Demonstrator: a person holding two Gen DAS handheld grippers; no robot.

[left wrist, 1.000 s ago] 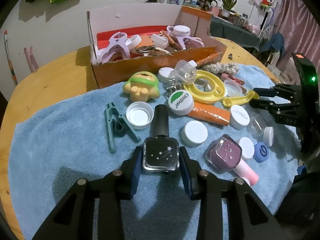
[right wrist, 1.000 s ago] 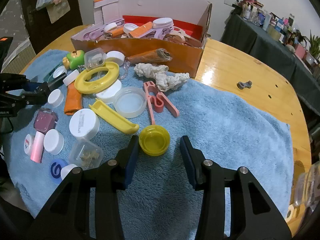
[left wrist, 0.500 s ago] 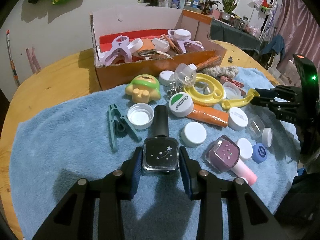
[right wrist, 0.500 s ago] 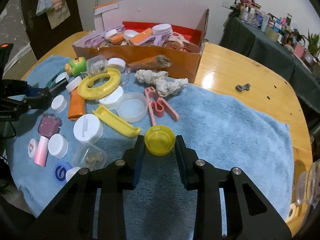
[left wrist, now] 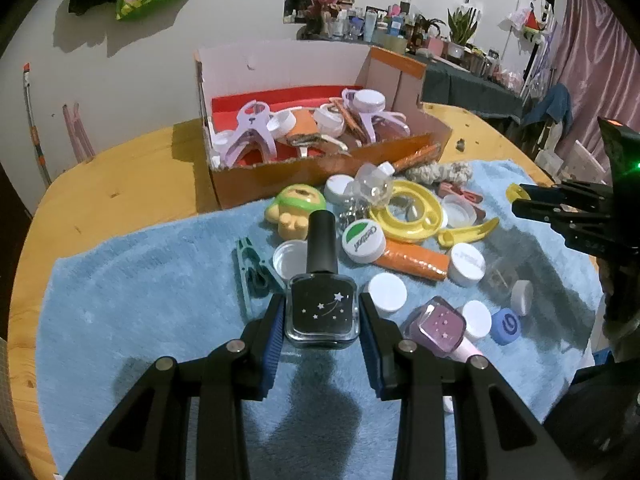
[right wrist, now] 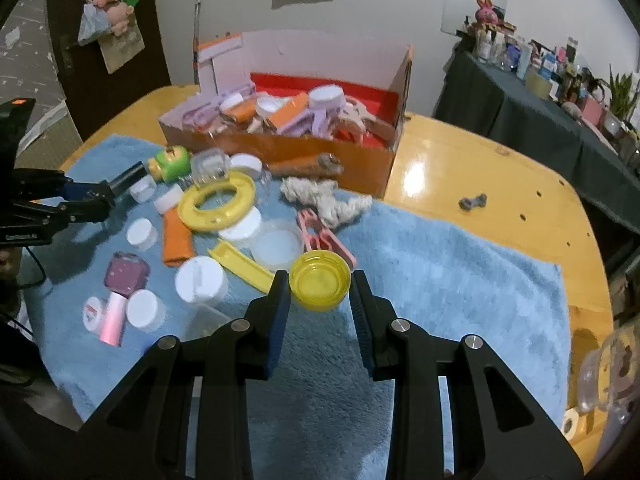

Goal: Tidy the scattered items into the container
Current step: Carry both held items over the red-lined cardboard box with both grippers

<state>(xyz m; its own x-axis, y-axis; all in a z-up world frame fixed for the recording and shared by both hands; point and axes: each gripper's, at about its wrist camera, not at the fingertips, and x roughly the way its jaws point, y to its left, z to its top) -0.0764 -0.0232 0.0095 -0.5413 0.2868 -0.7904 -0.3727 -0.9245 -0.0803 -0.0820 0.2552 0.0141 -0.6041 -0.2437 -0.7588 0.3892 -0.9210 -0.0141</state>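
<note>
carrying two picks toward the box looks like the step in hand: each gripper has something clamped and raised off the blue towel (left wrist: 140, 288), and neither has reached the cardboard box (left wrist: 320, 168) yet.

on the left, the left gripper (left wrist: 322, 316) has its jaws pressed against the two flat sides of a black nail polish bottle (left wrist: 322, 312), squarely between them, cap pointing forward toward the box. judging by the shadow on the towel beneath, the bottle hangs clear of the cloth. the box sits ahead and slightly to the right, beyond a green clip (left wrist: 250, 268), a white lid (left wrist: 290, 258) and a small toy figure (left wrist: 294, 210). the next move, i judge, is a forward carry over that clutter, high enough to clear the box's front wall, then letting go above the pile inside.

on the right, the right gripper (right wrist: 320, 292) has its jaws closed on the rim of a yellow cap (right wrist: 320, 286), open side up, held between the tips. the box (right wrist: 296, 152) lies ahead and a little left, past a pink clip (right wrist: 324, 236) and a knot of rope (right wrist: 324, 200). it needs the same raised carry and a drop inside. both arms converge on one box, so crowding at the opening is a risk.
</note>
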